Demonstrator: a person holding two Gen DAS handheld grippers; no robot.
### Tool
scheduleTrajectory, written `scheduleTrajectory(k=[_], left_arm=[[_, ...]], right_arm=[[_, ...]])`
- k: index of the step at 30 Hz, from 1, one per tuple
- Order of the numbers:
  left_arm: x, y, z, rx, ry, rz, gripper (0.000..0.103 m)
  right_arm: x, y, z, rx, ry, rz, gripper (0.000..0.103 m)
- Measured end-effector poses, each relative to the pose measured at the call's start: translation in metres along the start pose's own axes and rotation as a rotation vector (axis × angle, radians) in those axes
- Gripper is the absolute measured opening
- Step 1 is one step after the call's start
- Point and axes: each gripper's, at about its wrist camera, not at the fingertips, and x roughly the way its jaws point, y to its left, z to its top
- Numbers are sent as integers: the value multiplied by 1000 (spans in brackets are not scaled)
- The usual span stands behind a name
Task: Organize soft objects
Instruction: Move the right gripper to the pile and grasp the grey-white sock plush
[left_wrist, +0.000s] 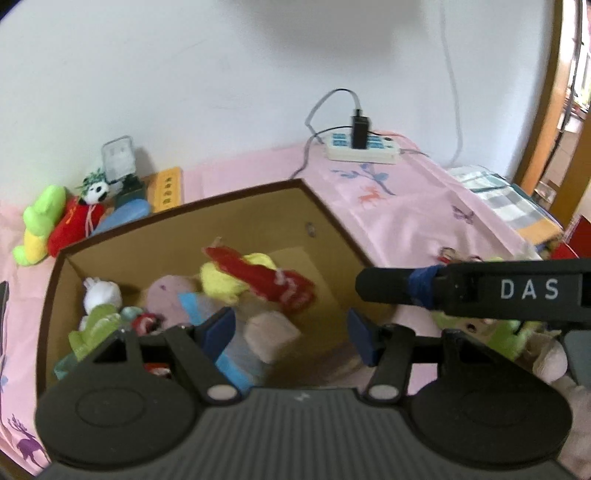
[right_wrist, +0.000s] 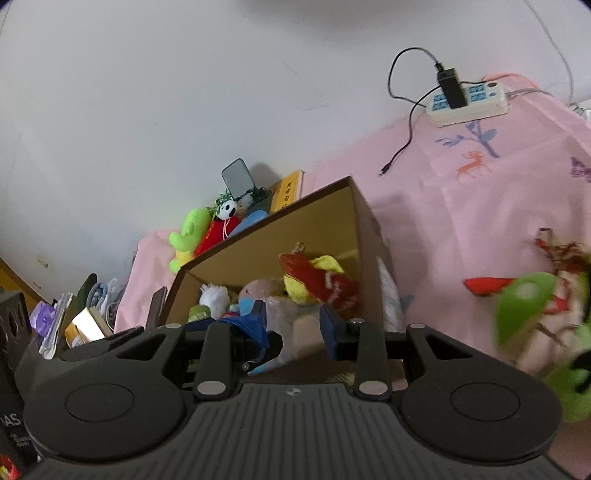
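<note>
Soft toys (left_wrist: 255, 291) lie heaped inside the open cardboard box (left_wrist: 236, 218), which stands on a bed covered by a pink sheet (left_wrist: 399, 206). On top of the heap I see a yellow plush with a red strip across it (left_wrist: 258, 280); beside it are a pale pink plush (left_wrist: 166, 299) and a white one (left_wrist: 101, 295) in the box's left corner.

Around the box: a green plush (left_wrist: 38, 225), a red one and a small panda doll (left_wrist: 94, 192) sit against the wall behind its left corner, next to a yellow carton (left_wrist: 168, 188). A white power strip (left_wrist: 364, 147) with a black adapter plugged in lies on the sheet near the wall, well apart from the box. To the right of the box, more plush toys (right_wrist: 535, 314), green and red, lie on the sheet, blurred in my right view.

My left hand-held gripper (left_wrist: 291, 332) hangs above the box's near side, jaws spread and holding nothing; the heap lies just ahead of its fingers. My right hand-held gripper (right_wrist: 293, 325) is also released, with nothing between its jaws, facing the box with its right wall rising just ahead. Its black body (left_wrist: 480, 291) crosses my left view above the toys to the right.
</note>
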Motion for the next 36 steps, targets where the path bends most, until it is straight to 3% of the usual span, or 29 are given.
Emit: scheduleTrajectory(k=[6,12,24,31,36], left_arm=[[-11,-45,-19,54,8,-83,60],[-1,-99,-42,129,78,-207,60],[27,-196,-60,268,165,-458,66],[53,-231,-60,324,194,-479,67],[73,-244,-60,342,218,-456,68]], right_arm=[[-43,-27,-18,-44,-7,-69,15],[-76,-65,-35,-52,2,-188,15],[-139,-156,-37,146,-60,-362,15],[-128,-192,-42,278,3,-330,15],[-121,-208,-40,357,28,-225,16]])
